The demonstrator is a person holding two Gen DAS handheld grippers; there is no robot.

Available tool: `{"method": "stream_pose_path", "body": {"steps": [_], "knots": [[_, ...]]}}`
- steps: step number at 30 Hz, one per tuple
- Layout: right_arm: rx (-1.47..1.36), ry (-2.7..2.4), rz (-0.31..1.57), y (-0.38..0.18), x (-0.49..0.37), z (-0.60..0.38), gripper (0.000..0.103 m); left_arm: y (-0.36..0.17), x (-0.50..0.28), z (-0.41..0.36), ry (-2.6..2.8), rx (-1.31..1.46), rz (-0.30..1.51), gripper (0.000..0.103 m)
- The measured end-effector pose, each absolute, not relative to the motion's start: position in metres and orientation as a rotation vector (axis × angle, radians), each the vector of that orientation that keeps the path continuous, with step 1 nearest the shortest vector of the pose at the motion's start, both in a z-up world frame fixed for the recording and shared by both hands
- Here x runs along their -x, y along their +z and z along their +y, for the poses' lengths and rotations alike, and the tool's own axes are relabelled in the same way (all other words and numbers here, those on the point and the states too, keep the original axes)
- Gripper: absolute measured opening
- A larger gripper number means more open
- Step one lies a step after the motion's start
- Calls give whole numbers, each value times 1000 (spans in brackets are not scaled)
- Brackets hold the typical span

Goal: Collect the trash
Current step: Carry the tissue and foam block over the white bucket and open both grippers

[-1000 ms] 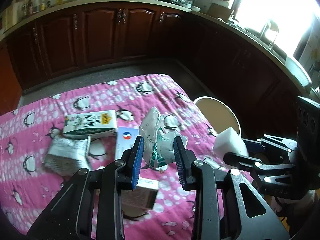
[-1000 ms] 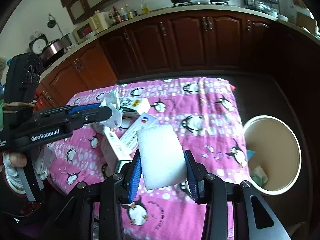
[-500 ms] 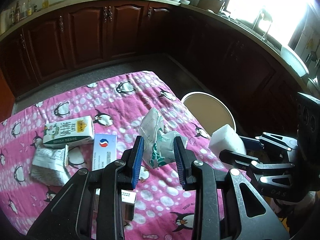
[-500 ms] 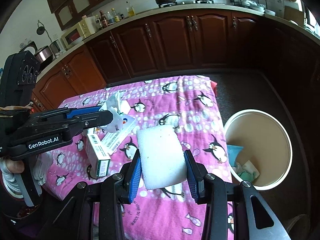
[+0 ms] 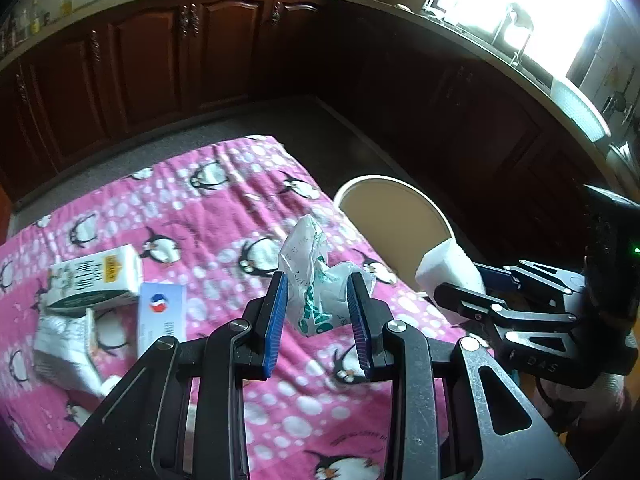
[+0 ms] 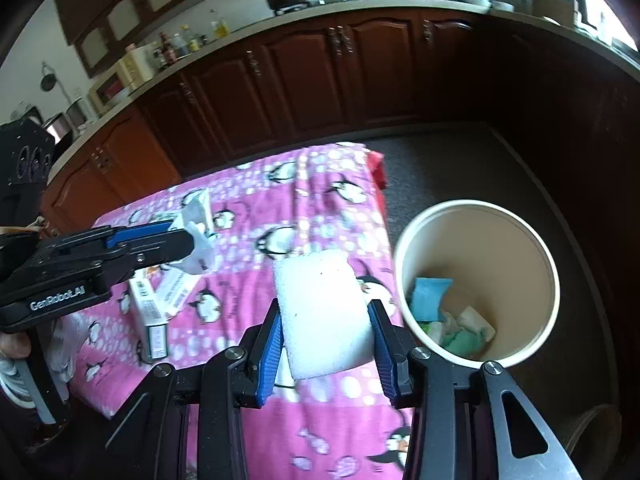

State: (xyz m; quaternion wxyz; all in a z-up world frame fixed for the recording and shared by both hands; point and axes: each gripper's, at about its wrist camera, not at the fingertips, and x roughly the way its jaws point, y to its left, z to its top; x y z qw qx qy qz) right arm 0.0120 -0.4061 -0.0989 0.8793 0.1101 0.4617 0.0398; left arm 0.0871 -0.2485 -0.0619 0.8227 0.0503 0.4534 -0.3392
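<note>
Support surface: table covered by a pink fleece cloth printed with penguins and white dots (image 5: 224, 216). Lying on the cloth near its left side: a white and green rectangular carton with a yellow label (image 5: 94, 282), a flat white box with a red and blue round logo (image 5: 160, 316) just beside it, and a crumpled white paper packet (image 5: 66, 350). A round cream bin (image 6: 478, 280) stands on the dark floor (image 6: 448, 168) beside the table's edge.

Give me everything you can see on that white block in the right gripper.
The white block is a thick, rounded-corner rectangular pad, looking like foam or sponge, plain white with a few dark specks. The right gripper is shut on it, blue pads pressing its two long sides. It is held flat above the pink penguin cloth, just left of the open bin, not yet over it.
</note>
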Motion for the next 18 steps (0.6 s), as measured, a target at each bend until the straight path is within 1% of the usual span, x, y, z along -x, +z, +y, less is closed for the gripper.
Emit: {"method": "stream_pose_path", "body": {"steps": [7, 18], "knots": [[-257, 4, 993, -115, -15, -444, 40, -73, -92, -287, -773, -121, 991, 28], [-315, -105, 1044, -147, -28, -497, 40, -105, -113, -354, -820, -131, 1067, 28]]}}
